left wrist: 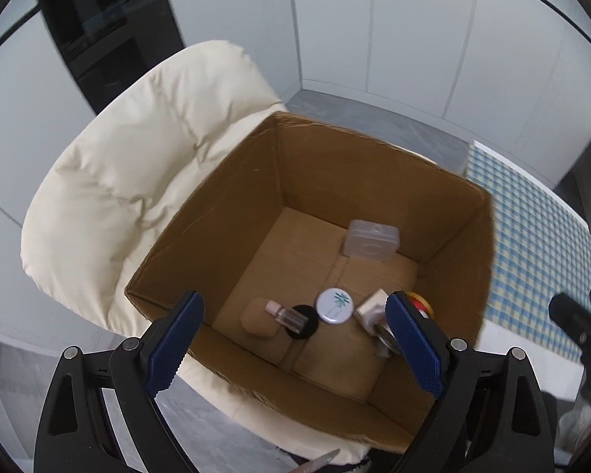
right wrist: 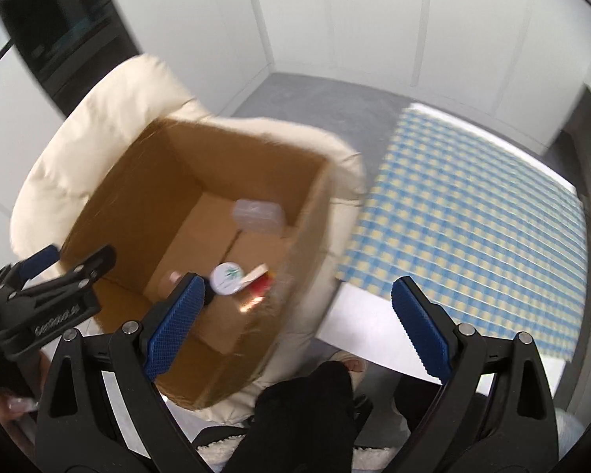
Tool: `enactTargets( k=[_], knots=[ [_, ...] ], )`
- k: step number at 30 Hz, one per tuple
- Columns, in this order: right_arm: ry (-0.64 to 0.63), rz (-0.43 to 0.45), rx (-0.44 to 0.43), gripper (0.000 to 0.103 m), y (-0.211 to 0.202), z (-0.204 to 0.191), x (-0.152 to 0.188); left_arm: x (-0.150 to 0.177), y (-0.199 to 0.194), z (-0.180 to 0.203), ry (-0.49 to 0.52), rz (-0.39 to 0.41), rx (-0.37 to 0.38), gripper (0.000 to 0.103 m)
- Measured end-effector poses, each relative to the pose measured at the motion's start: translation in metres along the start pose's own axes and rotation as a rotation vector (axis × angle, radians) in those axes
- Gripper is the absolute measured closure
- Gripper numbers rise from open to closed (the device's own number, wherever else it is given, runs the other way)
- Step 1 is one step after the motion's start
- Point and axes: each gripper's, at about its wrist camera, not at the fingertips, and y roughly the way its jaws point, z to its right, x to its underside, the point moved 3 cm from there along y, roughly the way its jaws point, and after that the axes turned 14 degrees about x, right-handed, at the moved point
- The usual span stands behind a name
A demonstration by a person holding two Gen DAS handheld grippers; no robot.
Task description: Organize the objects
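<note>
An open cardboard box [left wrist: 323, 165] [right wrist: 130, 189] stands on a cream padded chair [left wrist: 130, 181] [right wrist: 110, 106]. On its floor lie a clear plastic case [left wrist: 371, 240] [right wrist: 259, 216], a round white tin with a palm print [left wrist: 335, 306] [right wrist: 227, 278], a small glass bottle [left wrist: 287, 313] across a tan pouch [left wrist: 256, 321] and a black disc, a white item [left wrist: 370, 307] and a red-and-yellow item [left wrist: 420, 300] [right wrist: 262, 284]. My left gripper [left wrist: 295, 345] hangs open above the box's near side, nothing between its pads. My right gripper [right wrist: 297, 329] is open and empty over the box's right wall and the chair edge.
A table with a blue-and-yellow checked cloth [left wrist: 532, 260] [right wrist: 469, 213] stands right of the chair. The other gripper shows at the right edge [left wrist: 583, 327] and at the left [right wrist: 47, 295]. A person's dark-clothed legs [right wrist: 307, 414] are below. Grey floor and white cabinets lie behind.
</note>
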Motion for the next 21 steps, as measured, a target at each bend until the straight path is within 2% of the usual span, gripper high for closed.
enactTargets(
  k=[4,6,8,10,13,18,21],
  knots=[
    [0.066,0.001,0.061,0.006,-0.019,0.024,0.005,0.004,-0.021,0.027,0.081,-0.017,0.023,0.009],
    [0.112,-0.031,0.133,0.006,-0.027,0.038,0.008,0.005,-0.040,0.039,0.109,0.003,0.036,0.009],
    [0.144,-0.017,0.204,0.006,-0.041,0.055,0.015,0.006,-0.059,0.051,0.123,0.013,0.061,0.003],
    [0.163,-0.007,0.245,0.006,-0.057,0.068,0.020,0.006,-0.077,0.061,0.132,0.017,0.087,0.002],
    [0.153,-0.034,0.238,0.006,-0.081,0.080,0.029,0.008,-0.114,0.078,0.165,0.060,0.119,0.002],
    [0.192,-0.009,0.200,0.006,-0.122,0.094,0.044,0.018,-0.157,0.104,0.214,0.046,0.156,0.002],
    [0.223,-0.016,0.169,0.006,-0.144,0.100,0.055,0.027,-0.178,0.116,0.232,0.045,0.152,0.002]
  ],
)
